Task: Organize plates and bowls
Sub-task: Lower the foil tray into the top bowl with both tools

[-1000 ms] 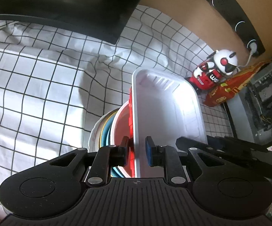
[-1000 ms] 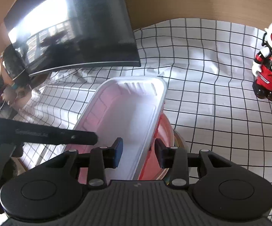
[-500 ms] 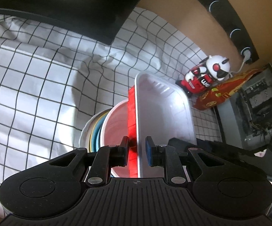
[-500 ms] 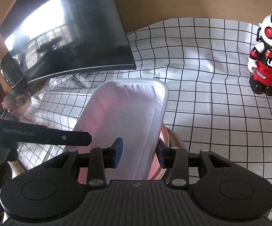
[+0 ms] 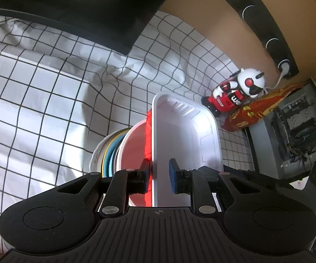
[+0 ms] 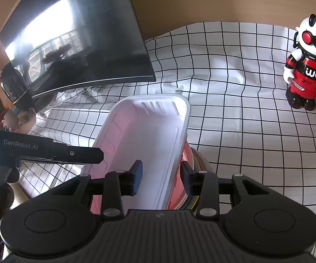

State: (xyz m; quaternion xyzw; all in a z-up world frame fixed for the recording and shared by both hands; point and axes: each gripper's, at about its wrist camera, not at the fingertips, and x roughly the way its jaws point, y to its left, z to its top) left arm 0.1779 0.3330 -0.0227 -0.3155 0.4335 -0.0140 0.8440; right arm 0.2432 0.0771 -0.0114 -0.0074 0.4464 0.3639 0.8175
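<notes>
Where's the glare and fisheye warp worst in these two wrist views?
Right wrist: window glare on the monitor, pink cast inside the white tray. Left wrist: monitor dark and soft, tablecloth grid bowed toward the edges.

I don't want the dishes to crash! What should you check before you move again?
1. Left gripper shut on the long wall of the white rectangular plastic tray: ok.
2. Right gripper shut on the tray's opposite long wall: ok.
3. Nothing loose inside the tray: ok.
4. Red dish right under the tray, gripped along with it or free: cannot tell.
5. Stack of round bowls and plates below sits straight: cannot tell, mostly hidden.
6. Red-and-white toy robot stands apart from the tray: ok.
</notes>
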